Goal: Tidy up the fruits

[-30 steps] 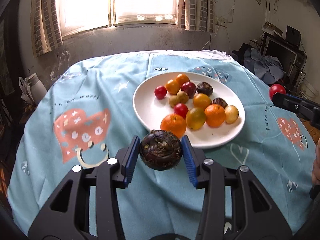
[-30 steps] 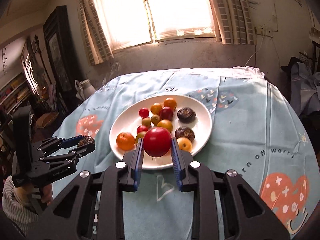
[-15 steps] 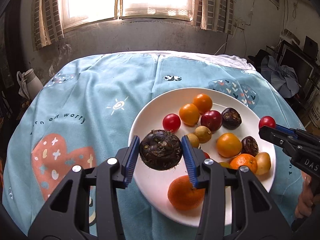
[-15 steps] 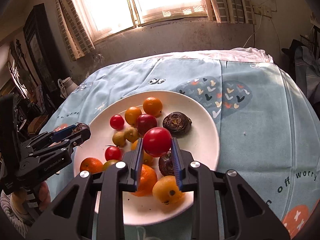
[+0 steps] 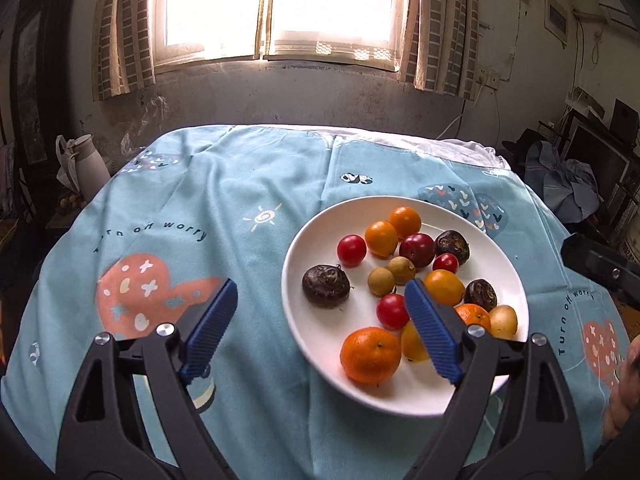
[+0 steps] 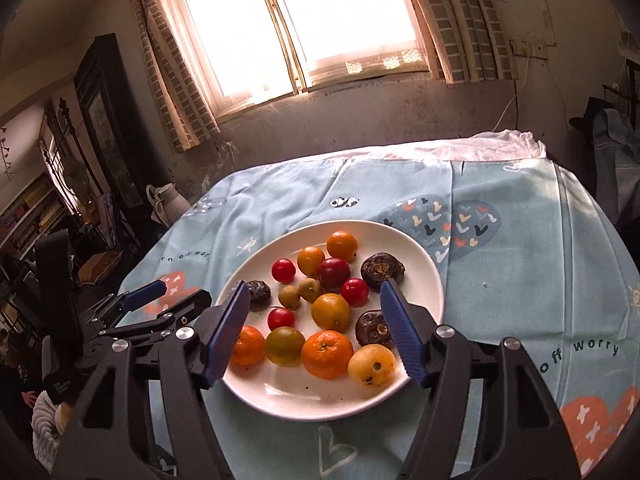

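**Plate right of centre, fruit gathered on it**

On the tablecloth (image 5: 248,184): 1 plate (image 5: 320,336), right of centre in the left wrist view. On the plate, at its left side and apart from the rest, 1 water chestnut (image 5: 326,285). Right of it, a cluster of small fruits; nearest the near rim, 1 mandarin (image 5: 370,355). Beyond the table's far left corner, a jug (image 5: 90,164). Behind the table, on the far wall, a window (image 5: 280,8).

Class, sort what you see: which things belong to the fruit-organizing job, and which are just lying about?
Part of the job:
white plate
mandarins
cherry tomatoes
dark water chestnuts

Lying about:
white jug
blue tablecloth
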`<control>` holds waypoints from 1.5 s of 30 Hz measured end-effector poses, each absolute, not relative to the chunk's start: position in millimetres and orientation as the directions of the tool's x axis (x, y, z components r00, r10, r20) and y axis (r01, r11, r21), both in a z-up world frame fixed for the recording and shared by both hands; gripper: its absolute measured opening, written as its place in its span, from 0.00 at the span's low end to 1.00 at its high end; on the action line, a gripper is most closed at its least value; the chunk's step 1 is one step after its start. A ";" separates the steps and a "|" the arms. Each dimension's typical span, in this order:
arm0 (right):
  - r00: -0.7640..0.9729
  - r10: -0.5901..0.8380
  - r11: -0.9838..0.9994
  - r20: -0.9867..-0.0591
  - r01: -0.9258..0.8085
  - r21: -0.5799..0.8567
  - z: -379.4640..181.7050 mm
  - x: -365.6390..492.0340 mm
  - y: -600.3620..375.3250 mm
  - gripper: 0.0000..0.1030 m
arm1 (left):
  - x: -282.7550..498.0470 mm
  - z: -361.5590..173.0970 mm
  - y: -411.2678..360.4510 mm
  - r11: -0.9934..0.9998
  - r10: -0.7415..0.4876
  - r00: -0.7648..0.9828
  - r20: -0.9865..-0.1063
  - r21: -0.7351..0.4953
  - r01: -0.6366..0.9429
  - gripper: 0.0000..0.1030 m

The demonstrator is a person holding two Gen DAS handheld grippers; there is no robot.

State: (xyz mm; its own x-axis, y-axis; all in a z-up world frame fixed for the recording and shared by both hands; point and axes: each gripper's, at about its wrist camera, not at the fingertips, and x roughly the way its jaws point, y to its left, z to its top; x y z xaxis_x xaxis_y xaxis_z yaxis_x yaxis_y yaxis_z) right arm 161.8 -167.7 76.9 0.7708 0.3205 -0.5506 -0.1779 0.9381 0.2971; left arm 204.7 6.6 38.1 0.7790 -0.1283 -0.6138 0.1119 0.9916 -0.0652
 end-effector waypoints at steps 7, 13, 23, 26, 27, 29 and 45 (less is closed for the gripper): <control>0.796 0.268 0.959 -0.543 -0.168 0.226 66.0 67.6 -159.5 0.80 | 97.4 38.8 8.8 0.997 -0.078 0.829 -0.553 -0.062 0.052 0.98; 0.818 0.119 0.985 -0.563 -0.026 0.171 32.8 26.2 -176.6 0.96 | 48.4 24.5 3.1 0.998 -0.064 0.825 -0.562 -0.028 0.058 0.98; 0.778 0.128 0.985 -0.615 -0.025 0.173 22.3 28.2 -172.8 0.98 | 33.2 28.9 0.3 0.997 -0.074 0.852 -0.519 -0.015 0.078 0.98; 0.777 0.136 0.984 -0.614 -0.033 0.176 23.0 27.0 -171.2 0.98 | 35.4 27.1 -0.4 0.997 -0.065 0.843 -0.533 -0.007 0.073 0.98; 0.776 0.140 0.983 -0.615 -0.035 0.179 22.8 26.9 -171.1 0.98 | 36.3 25.9 -0.5 0.997 -0.069 0.838 -0.542 -0.008 0.077 0.98; 0.772 0.145 0.982 -0.619 -0.038 0.183 22.1 26.5 -170.1 0.98 | 37.4 24.0 -1.1 0.996 -0.084 0.827 -0.556 -0.014 0.091 0.98; 0.765 0.147 0.983 -0.627 -0.042 0.180 21.1 27.0 -168.4 0.98 | 26.6 17.9 -21.6 0.986 -0.088 0.841 -0.534 0.073 0.149 0.98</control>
